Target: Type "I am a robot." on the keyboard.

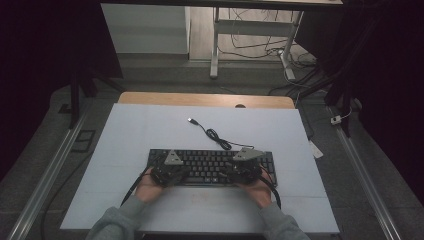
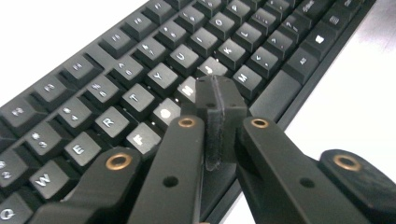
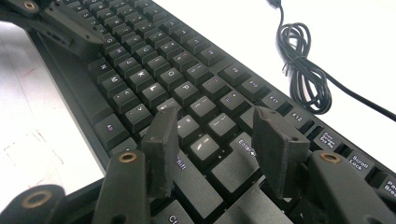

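Dim room, white table [image 1: 150, 125], black keyboard [image 1: 210, 162], coiled cable [image 1: 217, 137], cluttered floor behind

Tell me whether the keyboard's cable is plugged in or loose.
Loose. The cable runs from the keyboard in a small coil, and its USB plug lies free on the white table, connected to nothing.

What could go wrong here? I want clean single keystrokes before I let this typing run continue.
The left tool, jaws shut, hovers where several keys of the keyboard meet, so its blunt tip may hit two at once. The right tool is open, its jaws straddling keys near Enter; pressing down could strike keys on both sides. The coiled cable lies close behind and could snag.
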A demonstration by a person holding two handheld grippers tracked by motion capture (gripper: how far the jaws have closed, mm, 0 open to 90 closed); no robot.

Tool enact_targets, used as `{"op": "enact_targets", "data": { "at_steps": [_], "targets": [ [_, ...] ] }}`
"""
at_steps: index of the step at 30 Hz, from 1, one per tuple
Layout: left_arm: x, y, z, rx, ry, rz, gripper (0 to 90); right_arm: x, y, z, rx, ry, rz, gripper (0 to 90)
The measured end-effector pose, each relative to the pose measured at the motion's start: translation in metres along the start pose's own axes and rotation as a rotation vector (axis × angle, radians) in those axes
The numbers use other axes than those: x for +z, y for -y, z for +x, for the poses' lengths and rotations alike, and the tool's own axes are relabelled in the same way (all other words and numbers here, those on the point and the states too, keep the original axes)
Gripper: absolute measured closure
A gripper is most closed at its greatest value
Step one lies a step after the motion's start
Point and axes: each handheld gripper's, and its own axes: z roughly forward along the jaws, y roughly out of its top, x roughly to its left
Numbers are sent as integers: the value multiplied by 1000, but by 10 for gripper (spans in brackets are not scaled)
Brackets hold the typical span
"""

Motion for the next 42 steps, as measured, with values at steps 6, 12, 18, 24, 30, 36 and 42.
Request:
{"op": "enact_targets", "data": {
  "at_steps": [6, 12, 18, 24, 30, 36, 42],
  "targets": [
    [-7, 0, 6, -21, -13, -24, 892, 0, 0, 0, -1, 2, 1, 512],
    [-12, 1, 11, -38, -25, -33, 891, 0, 0, 0, -2, 0, 1, 512],
    [-13, 2, 13, -38, -34, -31, 882, 0, 0, 0, -1, 0, -1, 512],
    [-13, 2, 13, -33, -43, -25, 877, 0, 0, 0, -1, -2, -2, 512],
    [-12, 2, 13, -28, -42, -19, 868, 1, 0, 1, -1, -4, -4, 511],
    [-11, 2, 12, -25, -35, -8, 844, 1, 0, 1, -1, -4, -5, 511],
    [-11, 2, 12, -23, -35, 0, 852, 0, 0, 1, -2, -2, -6, 510]
  ]
}}
